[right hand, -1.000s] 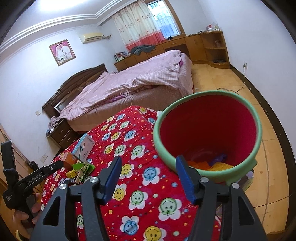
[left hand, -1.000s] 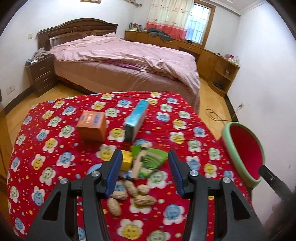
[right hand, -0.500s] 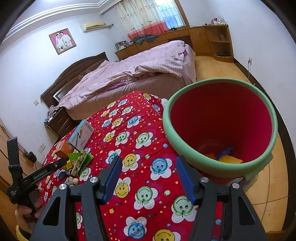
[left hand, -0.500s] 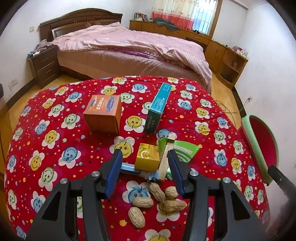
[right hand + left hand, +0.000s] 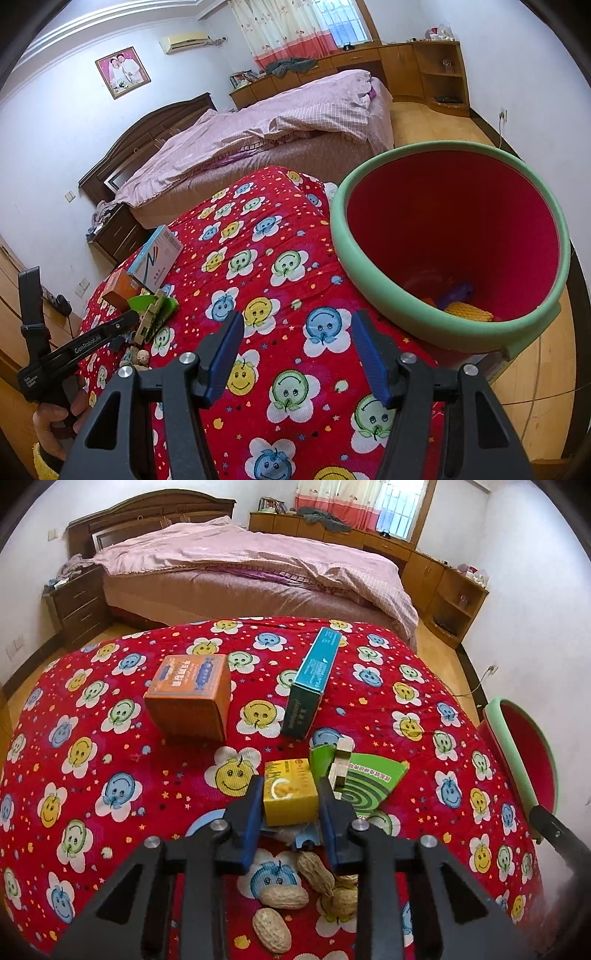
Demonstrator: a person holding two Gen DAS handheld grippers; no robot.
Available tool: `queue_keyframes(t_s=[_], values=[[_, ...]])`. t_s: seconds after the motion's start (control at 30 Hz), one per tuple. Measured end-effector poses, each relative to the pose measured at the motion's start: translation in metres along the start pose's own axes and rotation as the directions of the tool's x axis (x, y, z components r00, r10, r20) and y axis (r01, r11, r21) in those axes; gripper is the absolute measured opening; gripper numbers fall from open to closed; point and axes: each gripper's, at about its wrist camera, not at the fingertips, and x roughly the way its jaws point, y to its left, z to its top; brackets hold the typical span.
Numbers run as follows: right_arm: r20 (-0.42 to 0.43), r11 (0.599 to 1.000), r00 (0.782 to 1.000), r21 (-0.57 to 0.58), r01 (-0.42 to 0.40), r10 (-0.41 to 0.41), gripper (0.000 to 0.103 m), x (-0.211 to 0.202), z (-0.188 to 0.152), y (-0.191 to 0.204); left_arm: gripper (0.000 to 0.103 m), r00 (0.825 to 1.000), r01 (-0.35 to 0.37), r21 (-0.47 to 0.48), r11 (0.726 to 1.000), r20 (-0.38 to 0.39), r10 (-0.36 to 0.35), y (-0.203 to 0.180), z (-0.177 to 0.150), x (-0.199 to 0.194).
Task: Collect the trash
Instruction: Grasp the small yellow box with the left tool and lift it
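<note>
- The left gripper has its pads against both sides of the yellow box, so it looks clenched on the box; the box seems to rest on the cloth, not lifted.
- The right gripper is released, jaws wide and holding nothing, hovering over the cloth just beside the bin.
- The bin sits at the right edge of the table; in the right wrist view a few pieces already lie at its bottom, one yellow, one purple, something orange. So some trash seems collected.
- Still out on the cloth: the orange box at far left, the teal box to its right, and the green packet with a pale strip lying on it, just right of the yellow box.
- Several peanuts lie near, under the left gripper's fingers, with a blue scrap beneath the yellow box.
- My judgement: the task is well short of done. The yellow box needs carrying right to the bin, then the other boxes, packet, scrap and peanuts remain.
</note>
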Motion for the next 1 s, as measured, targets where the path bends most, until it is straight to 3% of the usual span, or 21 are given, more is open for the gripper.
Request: queue_keyframes(t_s=[0.5,1.0], values=[[0.009,0.996,0.999,-0.072,-0.045,0.045,0.063,-0.002,0.005,0.034,0.028,0.995,-0.026,-0.088,0.996,0.097,0.034,0.028,-0.005,-0.05],[-0.082,0.956,0.983,-0.233,-0.18,0.165,0.063,0.026,-0.005,0.125,0.028,0.98,-0.13,-0.228,0.965,0.121,0.161,0.091,-0.033,-0.084]])
